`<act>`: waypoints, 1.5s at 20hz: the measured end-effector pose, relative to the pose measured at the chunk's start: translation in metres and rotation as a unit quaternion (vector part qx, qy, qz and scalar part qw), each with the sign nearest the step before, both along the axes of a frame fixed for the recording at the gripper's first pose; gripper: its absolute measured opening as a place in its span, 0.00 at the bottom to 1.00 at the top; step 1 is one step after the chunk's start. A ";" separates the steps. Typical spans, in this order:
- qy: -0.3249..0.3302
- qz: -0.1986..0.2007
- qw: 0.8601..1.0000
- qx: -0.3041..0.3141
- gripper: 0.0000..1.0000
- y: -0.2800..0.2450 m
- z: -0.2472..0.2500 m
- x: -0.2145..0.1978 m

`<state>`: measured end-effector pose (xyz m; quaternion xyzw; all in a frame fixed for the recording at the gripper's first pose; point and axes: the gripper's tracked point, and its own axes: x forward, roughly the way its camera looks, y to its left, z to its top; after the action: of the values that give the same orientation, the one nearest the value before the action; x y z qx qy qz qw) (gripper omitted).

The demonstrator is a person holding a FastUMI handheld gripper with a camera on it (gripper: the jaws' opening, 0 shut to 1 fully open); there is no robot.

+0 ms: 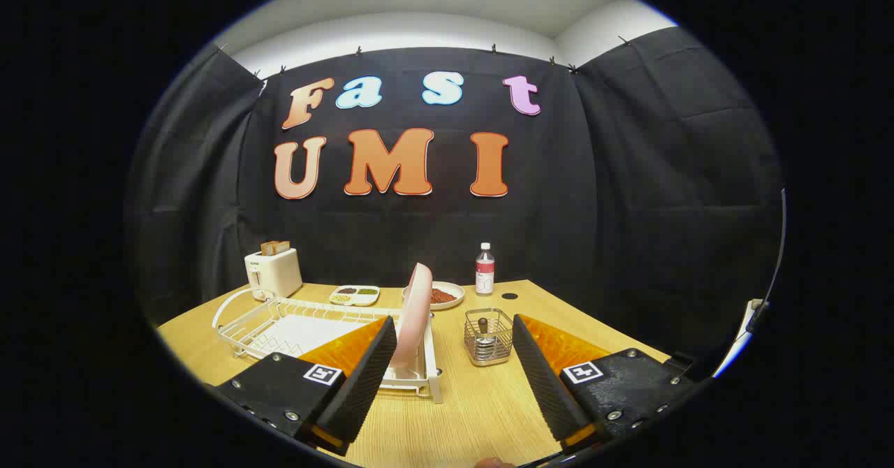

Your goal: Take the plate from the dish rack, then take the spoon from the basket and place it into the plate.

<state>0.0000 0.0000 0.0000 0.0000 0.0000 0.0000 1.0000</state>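
The black two-finger gripper (454,356) stood wide apart, holding nothing. The pink round plate (413,314) stood upright in the white wire dish rack (279,325), just beyond the left finger. The dark-handled spoon (482,330) sat in the small wire basket (488,346), right of it.

The gripper (454,335) has black fingers (367,377) with a fine ribbed pattern on the inner pads, translucent orange backs, and a small black-and-white square marker (322,374) on each black base; the fingers stand wide apart. The plate (415,318) in the dish rack (279,325) is pale pink, and the rack is white wire. The basket (489,337) is silver metal mesh, and the spoon (482,328) in it shows a dark handle. The table (475,405) is light yellow wood with a fine grain. The toaster (272,272) is cream-white with brown toast. The bottle (485,269) is clear with a white cap and a red label.
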 end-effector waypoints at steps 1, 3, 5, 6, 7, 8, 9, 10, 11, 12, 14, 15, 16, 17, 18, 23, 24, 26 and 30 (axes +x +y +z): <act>0.001 -0.001 1.000 -0.001 0.99 0.000 -0.001 0.000; 0.000 0.000 1.000 -0.001 0.99 0.000 -0.001 -0.001; -0.001 -0.002 1.000 0.001 0.99 -0.001 0.001 -0.002; -0.001 -0.002 1.000 0.004 0.99 -0.002 0.001 -0.002; -0.001 -0.002 1.000 0.007 0.99 -0.002 0.001 -0.003; -0.002 0.000 1.000 0.007 0.99 0.000 0.002 -0.003; -0.003 0.002 1.000 0.006 0.99 0.002 0.002 -0.003; -0.004 0.001 1.000 0.001 0.99 0.002 0.002 -0.004; -0.006 0.000 1.000 -0.004 0.99 0.003 0.002 -0.005; -0.006 -0.001 1.000 -0.008 0.99 0.003 0.002 -0.004; -0.004 0.002 1.000 -0.012 0.99 0.005 0.000 -0.004; -0.003 0.003 1.000 -0.011 0.99 0.006 -0.001 -0.004; -0.001 0.005 1.000 -0.010 0.99 0.008 -0.003 -0.004; 0.000 0.006 1.000 -0.009 0.99 0.009 -0.003 -0.004; 0.001 0.006 1.000 -0.009 0.99 0.009 -0.005 -0.003; 0.006 0.005 1.000 -0.011 0.99 0.010 -0.008 -0.001; 0.005 0.005 1.000 -0.010 0.99 0.010 -0.007 0.000; 0.005 0.005 1.000 -0.009 0.99 0.012 -0.007 0.002; 0.011 0.001 1.000 -0.009 0.99 0.017 -0.007 0.012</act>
<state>0.0119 0.0175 -0.0073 -0.0089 0.0111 0.0008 0.9999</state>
